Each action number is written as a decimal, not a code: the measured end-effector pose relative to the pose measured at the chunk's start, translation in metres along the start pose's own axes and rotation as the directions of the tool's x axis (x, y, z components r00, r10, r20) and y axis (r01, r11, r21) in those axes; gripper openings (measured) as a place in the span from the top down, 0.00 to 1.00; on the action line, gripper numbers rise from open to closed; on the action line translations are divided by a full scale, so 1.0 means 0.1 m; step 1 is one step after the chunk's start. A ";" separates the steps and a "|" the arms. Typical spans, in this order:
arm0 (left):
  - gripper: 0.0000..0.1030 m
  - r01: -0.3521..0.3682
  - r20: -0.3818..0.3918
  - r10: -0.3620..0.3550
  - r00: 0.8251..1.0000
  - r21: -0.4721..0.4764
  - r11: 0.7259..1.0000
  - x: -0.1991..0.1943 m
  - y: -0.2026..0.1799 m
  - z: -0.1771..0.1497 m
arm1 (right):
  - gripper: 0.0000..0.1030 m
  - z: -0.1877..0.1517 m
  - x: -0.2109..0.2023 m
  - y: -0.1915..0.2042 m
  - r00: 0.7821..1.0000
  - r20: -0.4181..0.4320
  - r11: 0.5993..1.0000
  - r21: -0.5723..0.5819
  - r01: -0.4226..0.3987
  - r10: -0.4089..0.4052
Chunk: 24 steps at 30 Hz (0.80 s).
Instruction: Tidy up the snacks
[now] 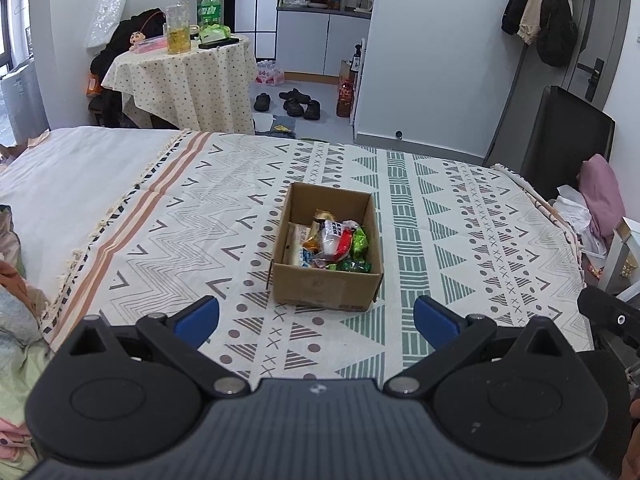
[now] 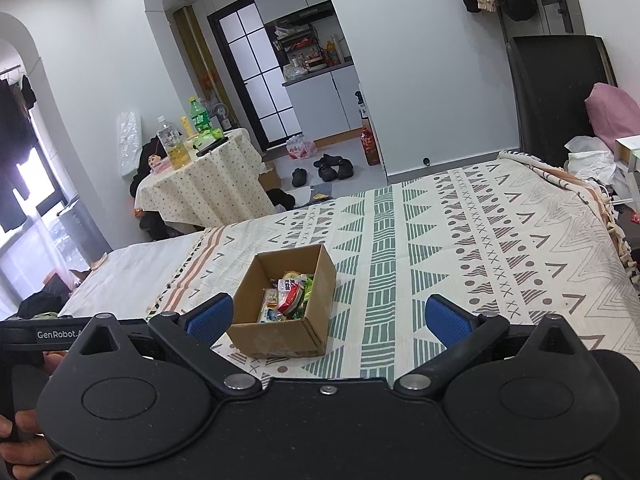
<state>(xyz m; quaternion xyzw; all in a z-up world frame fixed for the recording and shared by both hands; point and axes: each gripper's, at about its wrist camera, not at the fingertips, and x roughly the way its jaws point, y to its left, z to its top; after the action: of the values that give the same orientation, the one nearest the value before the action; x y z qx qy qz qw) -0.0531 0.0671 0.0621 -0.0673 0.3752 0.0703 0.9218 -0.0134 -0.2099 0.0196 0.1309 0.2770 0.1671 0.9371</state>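
Box (image 1: 326, 276) of snacks (image 1: 334, 246) sits on the bed (image 1: 460, 216), w/ both grippers (image 1: 316, 322) (image 2: 328, 320) spread wide, empty, near its front. Your risk: the soft bed lets the box tip if you nudge its wall.

1. A cardboard box (image 1: 326, 276) sits on the patterned blanket (image 1: 460, 240), near the bed's front edge.
2. Snack packets (image 1: 334, 244) lie inside the box.
3. Far left, beyond the bed, stands a round table (image 1: 180, 76) bearing bottles (image 1: 178, 26).
4. Shoes (image 1: 294, 102) lie on the floor right of the table.
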 end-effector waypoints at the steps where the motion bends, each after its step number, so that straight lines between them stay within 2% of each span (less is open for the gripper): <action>1: 0.00 -0.001 0.003 0.001 1.000 0.004 1.000 -0.01 0.01 -0.01 | 0.00 -0.01 -0.01 0.01 1.000 0.000 1.000 -0.003 0.000 0.000; 24: 0.00 0.004 -0.015 -0.003 1.000 0.019 1.000 0.03 0.02 -0.06 | 0.00 -0.09 0.01 0.11 1.000 -0.020 0.999 -0.032 0.000 -0.001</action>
<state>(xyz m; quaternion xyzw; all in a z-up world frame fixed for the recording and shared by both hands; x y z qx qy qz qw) -0.0554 0.0684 0.0556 -0.0597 0.3825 0.0646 0.9198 -0.0199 -0.1985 0.0157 0.1143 0.2835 0.1724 0.9364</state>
